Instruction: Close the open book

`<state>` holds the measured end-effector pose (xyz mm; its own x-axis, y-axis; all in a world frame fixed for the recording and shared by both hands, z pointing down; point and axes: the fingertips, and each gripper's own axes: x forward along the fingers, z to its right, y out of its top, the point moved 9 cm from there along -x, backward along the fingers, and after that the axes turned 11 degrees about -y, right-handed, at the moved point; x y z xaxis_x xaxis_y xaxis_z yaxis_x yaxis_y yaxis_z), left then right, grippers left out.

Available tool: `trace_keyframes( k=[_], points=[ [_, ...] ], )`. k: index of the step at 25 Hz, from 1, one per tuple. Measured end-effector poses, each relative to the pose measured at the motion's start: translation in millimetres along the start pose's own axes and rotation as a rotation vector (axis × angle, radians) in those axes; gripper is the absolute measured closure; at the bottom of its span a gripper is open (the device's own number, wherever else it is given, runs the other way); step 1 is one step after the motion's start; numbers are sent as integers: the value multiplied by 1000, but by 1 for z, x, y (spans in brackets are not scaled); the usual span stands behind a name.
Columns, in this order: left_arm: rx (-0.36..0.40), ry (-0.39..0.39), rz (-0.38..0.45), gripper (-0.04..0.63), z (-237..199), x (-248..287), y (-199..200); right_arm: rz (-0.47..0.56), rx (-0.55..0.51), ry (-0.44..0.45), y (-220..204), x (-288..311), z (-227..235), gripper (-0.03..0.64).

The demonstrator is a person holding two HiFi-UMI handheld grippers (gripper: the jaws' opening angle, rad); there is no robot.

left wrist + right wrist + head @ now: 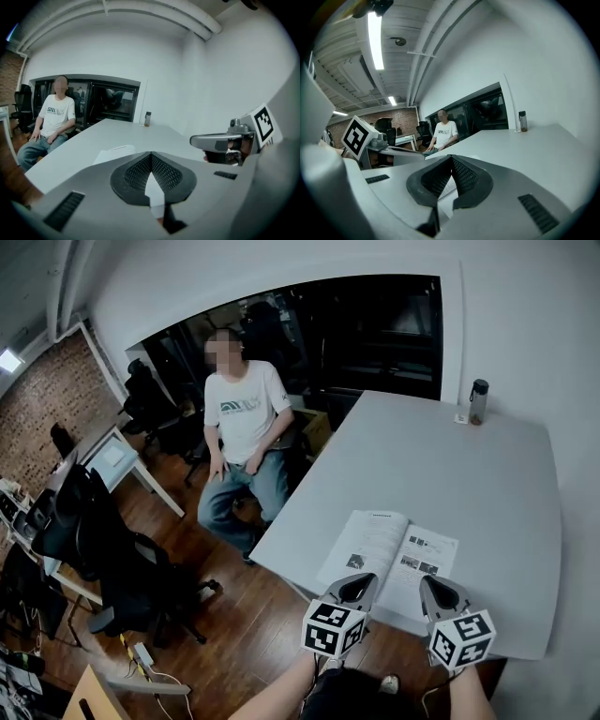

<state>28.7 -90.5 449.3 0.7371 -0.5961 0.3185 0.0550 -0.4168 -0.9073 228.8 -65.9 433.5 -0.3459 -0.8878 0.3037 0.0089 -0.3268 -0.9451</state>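
An open book (pixel 389 554) with white printed pages lies flat near the front edge of the grey table (pixel 487 484). My left gripper (pixel 357 589) is shut and empty, hanging just short of the book's near left corner. To its right, my right gripper (pixel 438 594) is shut too, by the book's near right corner. In the left gripper view the left gripper (pixel 151 159) points at the book's page (pixel 115 151), and the right gripper's body (pixel 225 140) shows at the right. In the right gripper view the right gripper (pixel 451 165) partly hides the book (pixel 449 185).
A dark bottle (pixel 478 401) stands at the table's far right corner. A person in a white T-shirt (pixel 242 427) sits on a chair left of the table. Black office chairs (pixel 103 549) and a desk stand on the wooden floor at the left.
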Motion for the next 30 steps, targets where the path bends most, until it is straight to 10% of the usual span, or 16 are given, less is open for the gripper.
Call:
trace_keyframes(
  k=[12, 24, 30],
  points=[
    [5, -196, -82, 591, -79, 18, -25, -95, 28, -239, -18, 47, -47, 614],
    [-31, -156, -206, 582, -108, 32, -46, -153, 37, -277, -23, 81, -61, 614],
    [-104, -168, -265, 304, -108, 45, -61, -178, 30, -234, -28, 85, -63, 614]
  ],
)
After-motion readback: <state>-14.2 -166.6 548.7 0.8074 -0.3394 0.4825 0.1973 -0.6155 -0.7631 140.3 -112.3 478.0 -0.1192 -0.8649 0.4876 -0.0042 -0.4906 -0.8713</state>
